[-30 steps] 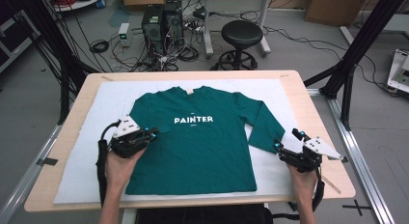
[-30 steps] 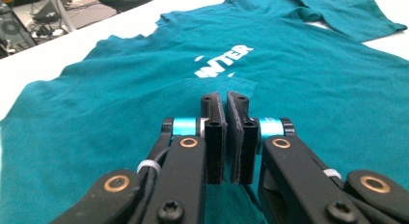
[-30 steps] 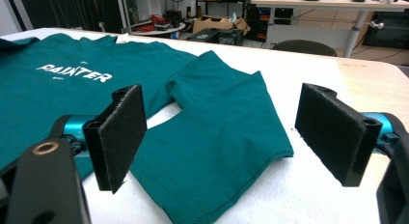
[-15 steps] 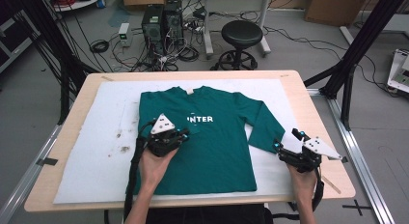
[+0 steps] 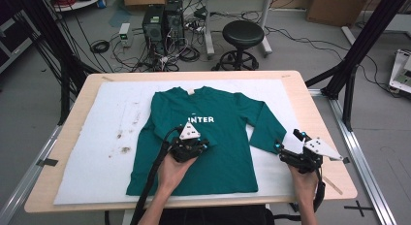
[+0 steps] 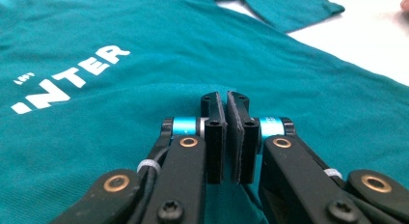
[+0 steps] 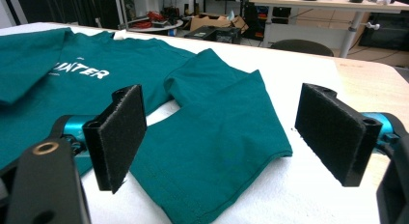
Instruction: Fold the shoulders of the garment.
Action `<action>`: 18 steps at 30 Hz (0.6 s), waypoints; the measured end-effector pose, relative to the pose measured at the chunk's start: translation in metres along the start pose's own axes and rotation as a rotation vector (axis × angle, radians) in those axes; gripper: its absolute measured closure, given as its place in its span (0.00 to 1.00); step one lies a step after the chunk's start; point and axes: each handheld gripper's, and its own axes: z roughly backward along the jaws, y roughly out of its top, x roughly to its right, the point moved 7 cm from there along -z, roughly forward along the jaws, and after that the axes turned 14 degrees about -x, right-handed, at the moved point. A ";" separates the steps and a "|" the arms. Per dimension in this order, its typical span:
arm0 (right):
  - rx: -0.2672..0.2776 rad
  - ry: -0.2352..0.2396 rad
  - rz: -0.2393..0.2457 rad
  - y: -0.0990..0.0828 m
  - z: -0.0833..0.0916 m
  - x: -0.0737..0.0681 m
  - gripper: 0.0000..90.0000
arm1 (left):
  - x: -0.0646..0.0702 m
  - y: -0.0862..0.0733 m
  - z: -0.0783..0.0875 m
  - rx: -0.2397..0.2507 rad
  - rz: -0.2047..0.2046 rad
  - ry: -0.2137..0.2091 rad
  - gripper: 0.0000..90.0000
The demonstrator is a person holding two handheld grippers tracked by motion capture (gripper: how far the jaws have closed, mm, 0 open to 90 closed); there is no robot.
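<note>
A teal long-sleeved shirt [image 5: 223,157] with white lettering [image 5: 204,120] lies flat on the white mat. Its left sleeve is folded across the chest and covers the first letters. My left gripper [image 5: 190,138] sits over the middle of the shirt, shut on that sleeve's fabric; in the left gripper view the pads [image 6: 216,137] stand pressed together above the teal cloth [image 6: 144,55]. My right gripper [image 5: 286,146] rests open at the cuff of the right sleeve [image 5: 264,130]. In the right gripper view its wide-apart pads [image 7: 118,132] frame the sleeve [image 7: 212,113] without touching it.
The white mat [image 5: 106,137] covers most of the wooden table [image 5: 322,123] and has brown stains [image 5: 123,148] at the left. Behind the table are a black stool [image 5: 241,36], computer towers [image 5: 162,19] and cables. Black frame posts [image 5: 358,55] rise at the right.
My left gripper has moved right from the shirt's left edge to its middle, dragging the left sleeve over the chest and hiding the first letters. The right gripper has stayed put.
</note>
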 end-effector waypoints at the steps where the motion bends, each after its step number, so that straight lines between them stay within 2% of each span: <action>1: 0.000 -0.001 -0.003 0.000 0.000 0.000 0.20 | 0.001 0.000 -0.002 -0.001 0.003 -0.007 0.95; 8: 0.000 -0.001 -0.001 0.000 0.000 0.000 0.20 | 0.010 0.005 -0.006 0.036 0.006 -0.078 0.95; 18: 0.000 -0.005 0.002 0.000 0.000 0.000 0.20 | 0.015 0.009 -0.013 0.042 0.010 -0.106 0.95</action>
